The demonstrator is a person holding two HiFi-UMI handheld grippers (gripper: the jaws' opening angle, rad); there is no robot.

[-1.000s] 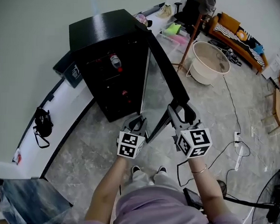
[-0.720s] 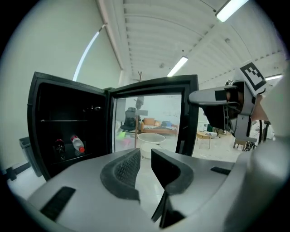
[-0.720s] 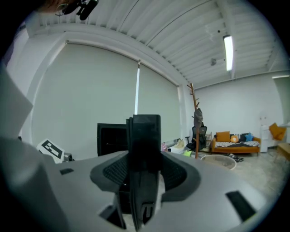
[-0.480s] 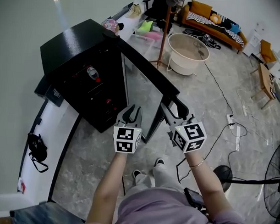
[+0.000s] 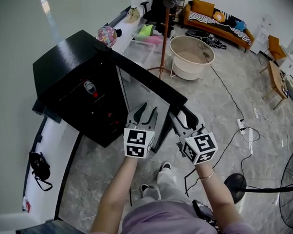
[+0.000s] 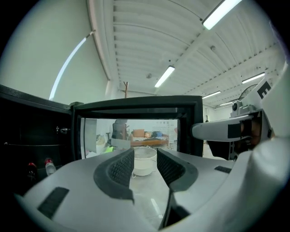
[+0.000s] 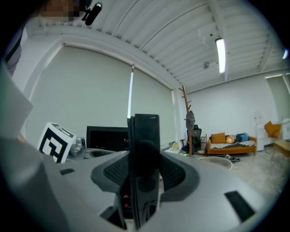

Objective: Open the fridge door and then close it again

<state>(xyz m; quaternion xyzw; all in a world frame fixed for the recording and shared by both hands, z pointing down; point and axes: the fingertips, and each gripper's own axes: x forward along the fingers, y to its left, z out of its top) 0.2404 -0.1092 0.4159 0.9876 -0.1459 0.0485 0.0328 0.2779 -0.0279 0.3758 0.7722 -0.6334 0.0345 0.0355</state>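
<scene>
**Left tongs spread and lift off; right tongs alone hold the open door**

The left tongs (image 5: 147, 109) have just been opening and now stand about half spread, with nothing between the pads. Their own view looks straight through the gap and the glass to the room beyond. A second ago they sat lower, narrow, at the near bottom corner of the door (image 5: 142, 95); now they hang higher, in front of the pane and free of it. The right tongs (image 5: 185, 118) are clamped on the door's near free edge, which stands as a dark upright bar between their pads in the right gripper view.

The fridge (image 5: 67, 58) stands at the left against the wall, its door swung wide toward the person. By my reading the opening half is done, and the closing swing falls to the right tongs alone, unless the left ones come back to push on the glass.

Inside the fridge, a red-capped bottle (image 5: 90, 86) lies on the upper shelf, and a small red item (image 5: 109, 115) shows lower down; the rest is too dark to tell. Far right of the door, a cream tub (image 5: 192, 55) on the floor looks empty. A clear bin (image 5: 148, 36) beyond the fridge holds green and pink things.
</scene>
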